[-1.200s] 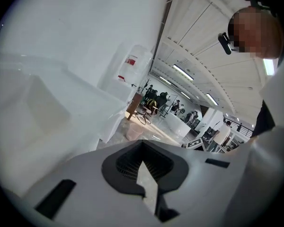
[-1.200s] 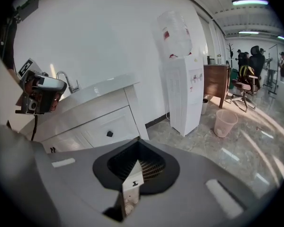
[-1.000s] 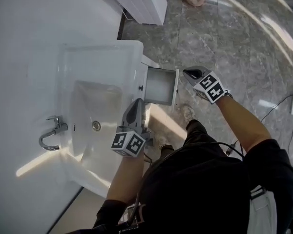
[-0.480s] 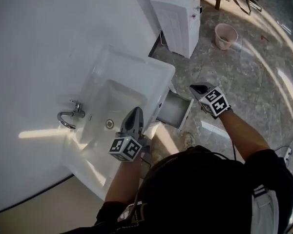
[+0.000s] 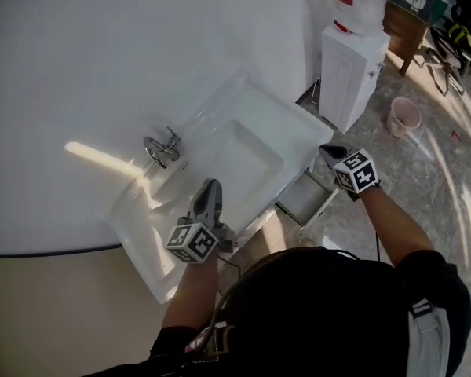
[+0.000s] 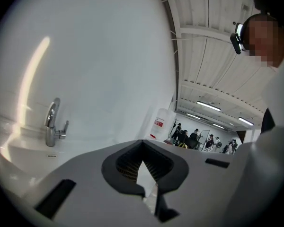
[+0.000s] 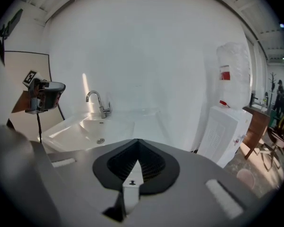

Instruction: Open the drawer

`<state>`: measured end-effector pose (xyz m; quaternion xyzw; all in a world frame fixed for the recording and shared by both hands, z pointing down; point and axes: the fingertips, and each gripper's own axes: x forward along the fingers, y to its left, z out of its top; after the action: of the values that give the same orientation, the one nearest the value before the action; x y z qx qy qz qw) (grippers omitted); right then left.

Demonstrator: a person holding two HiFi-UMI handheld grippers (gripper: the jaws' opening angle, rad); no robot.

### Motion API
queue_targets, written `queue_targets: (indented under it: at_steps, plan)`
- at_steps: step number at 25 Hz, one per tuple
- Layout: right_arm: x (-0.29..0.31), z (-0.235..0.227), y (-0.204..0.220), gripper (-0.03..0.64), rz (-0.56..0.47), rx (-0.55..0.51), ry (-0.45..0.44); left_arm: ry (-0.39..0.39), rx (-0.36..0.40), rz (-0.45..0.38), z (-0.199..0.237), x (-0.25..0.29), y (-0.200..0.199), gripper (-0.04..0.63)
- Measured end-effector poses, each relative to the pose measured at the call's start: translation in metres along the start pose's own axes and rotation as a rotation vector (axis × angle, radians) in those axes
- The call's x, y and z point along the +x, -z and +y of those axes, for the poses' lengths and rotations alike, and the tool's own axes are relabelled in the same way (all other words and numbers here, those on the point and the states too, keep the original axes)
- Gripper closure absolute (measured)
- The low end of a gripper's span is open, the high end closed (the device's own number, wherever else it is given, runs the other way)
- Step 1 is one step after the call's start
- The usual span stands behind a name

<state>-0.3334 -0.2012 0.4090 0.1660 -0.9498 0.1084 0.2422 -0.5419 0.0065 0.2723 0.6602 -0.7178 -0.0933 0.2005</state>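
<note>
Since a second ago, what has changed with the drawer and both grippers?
Both grippers rose away from the drawer: the left gripper now hangs over the sink, the right gripper above the drawer. Nothing was taken or let go. The drawer stays open; both tongs stay shut and empty.

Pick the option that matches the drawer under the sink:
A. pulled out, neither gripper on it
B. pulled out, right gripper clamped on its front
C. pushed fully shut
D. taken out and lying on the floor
A: the drawer juts out from below the sink, while the right gripper and the left gripper are both above sink level, their jaws shut on nothing.
</note>
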Motion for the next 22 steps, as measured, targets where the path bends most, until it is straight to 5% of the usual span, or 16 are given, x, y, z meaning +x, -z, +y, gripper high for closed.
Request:
queue_targets:
  at_steps: [22]
  plan:
    - [0.128, 0.299, -0.187, 0.617, -0.133, -0.177, -0.219, -0.280, -0.009, -0.204, 0.205, -0.316, -0.105, 0.604]
